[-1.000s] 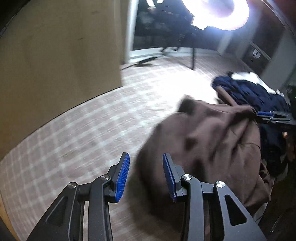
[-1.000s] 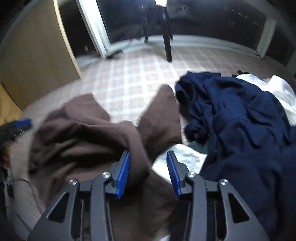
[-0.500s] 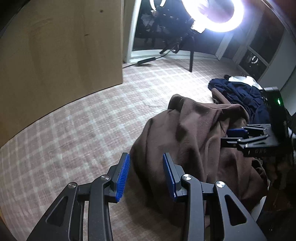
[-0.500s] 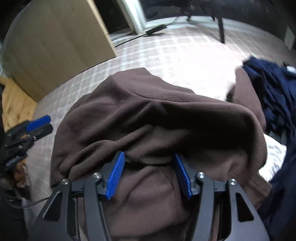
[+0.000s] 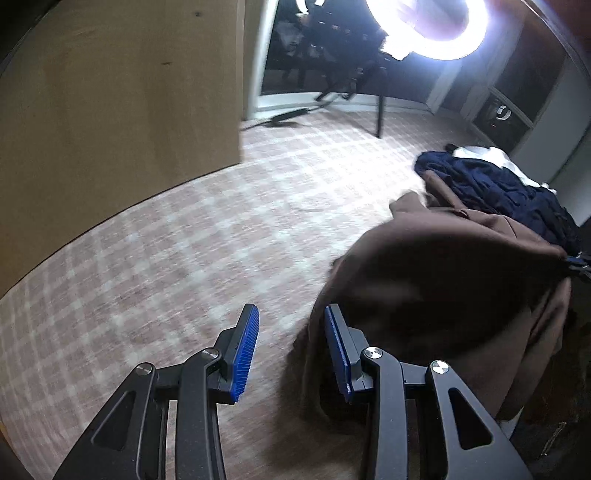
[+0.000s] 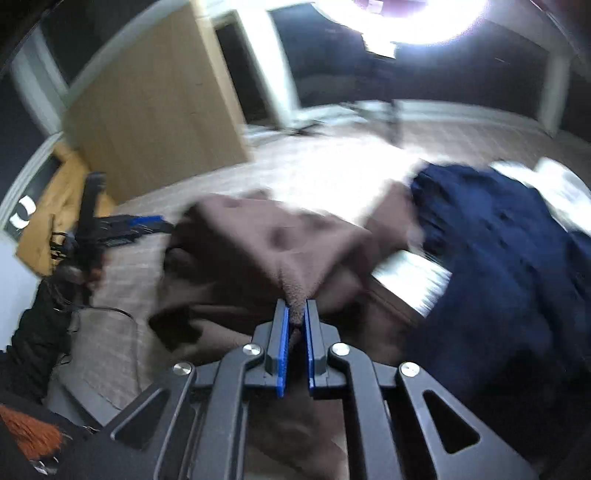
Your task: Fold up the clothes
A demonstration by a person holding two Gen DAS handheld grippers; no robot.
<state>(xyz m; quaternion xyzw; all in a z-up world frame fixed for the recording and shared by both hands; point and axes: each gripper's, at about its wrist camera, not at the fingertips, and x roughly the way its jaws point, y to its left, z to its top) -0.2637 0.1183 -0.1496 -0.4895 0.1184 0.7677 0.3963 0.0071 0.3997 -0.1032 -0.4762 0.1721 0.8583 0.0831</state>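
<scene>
Now lifted — brown garment (image 6: 280, 243), tented

A fuzzy, matt brown fleece garment (image 6: 280, 243) is seen on checked, rough-woven carpet (image 5: 207, 236); smooth pale wood-grain panelling (image 5: 118, 103) is seen behind.

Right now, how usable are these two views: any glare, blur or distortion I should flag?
Left wrist view: ring light blows out the top, fisheye bends the floor, brown garment slightly smeared. Right wrist view: heavy motion blur throughout; only the right gripper, pinching brown fabric, is sharp.
</scene>
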